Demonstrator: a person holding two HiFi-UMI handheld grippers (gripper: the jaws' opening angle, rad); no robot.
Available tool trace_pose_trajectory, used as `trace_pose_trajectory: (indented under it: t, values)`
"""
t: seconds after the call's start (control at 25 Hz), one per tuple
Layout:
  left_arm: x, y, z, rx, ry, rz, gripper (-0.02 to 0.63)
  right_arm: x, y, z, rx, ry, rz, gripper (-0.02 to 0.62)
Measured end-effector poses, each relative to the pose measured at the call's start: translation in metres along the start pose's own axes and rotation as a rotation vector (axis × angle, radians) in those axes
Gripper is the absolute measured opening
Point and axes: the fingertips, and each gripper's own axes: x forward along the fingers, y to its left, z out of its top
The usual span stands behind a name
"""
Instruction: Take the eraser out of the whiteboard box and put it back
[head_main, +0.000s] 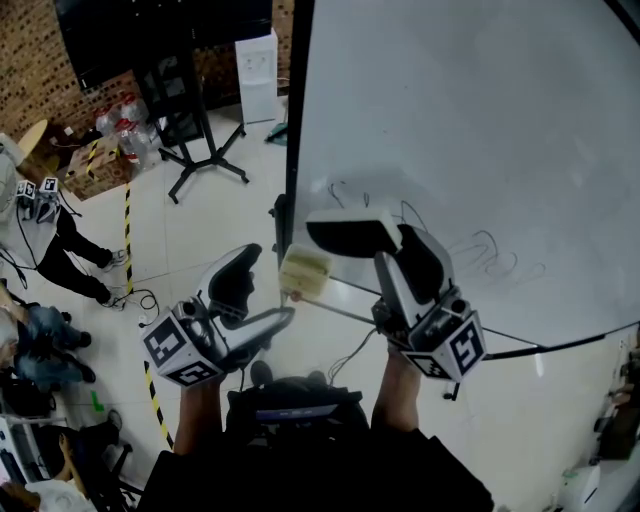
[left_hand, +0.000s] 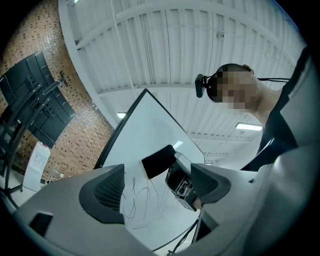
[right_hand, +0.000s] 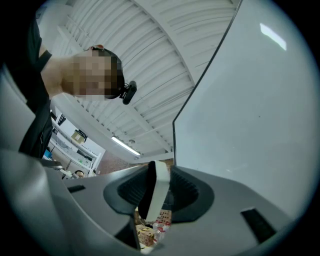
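The eraser (head_main: 350, 235), white-backed with black felt, is lifted in front of the whiteboard (head_main: 480, 120), with my right gripper (head_main: 385, 250) shut on it. In the right gripper view the eraser (right_hand: 156, 192) stands edge-on, pinched between both pads of the right gripper (right_hand: 156, 187). The pale whiteboard box (head_main: 305, 272) sits at the board's lower left edge, just below and left of the eraser. My left gripper (head_main: 262, 295) hangs open beside the box, holding nothing. In the left gripper view, the left gripper (left_hand: 157, 175) frames the black eraser (left_hand: 159, 161) and pen scribbles beyond its jaws.
A tray rail (head_main: 340, 300) runs along the whiteboard's bottom edge. Black scribbles (head_main: 490, 255) mark the board. On the floor to the left stand a black stand (head_main: 200, 150), a white dispenser (head_main: 257, 62) and yellow-black tape (head_main: 128, 230). Another person (head_main: 50, 240) is at far left.
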Motion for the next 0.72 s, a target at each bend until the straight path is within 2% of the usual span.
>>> trace_pose_trajectory:
  t: [0.32,0.72]
  values:
    - [0.0003,-0.0021,0.002,0.021,-0.004,0.0,0.414,-0.002,0.0029,0.0116,-0.009,-0.029,0.004,0.152]
    - [-0.001,0.0,-0.004,0.013,0.005,0.007,0.414,-0.0044,0.0016,0.0069,-0.002,-0.024,0.001,0.152]
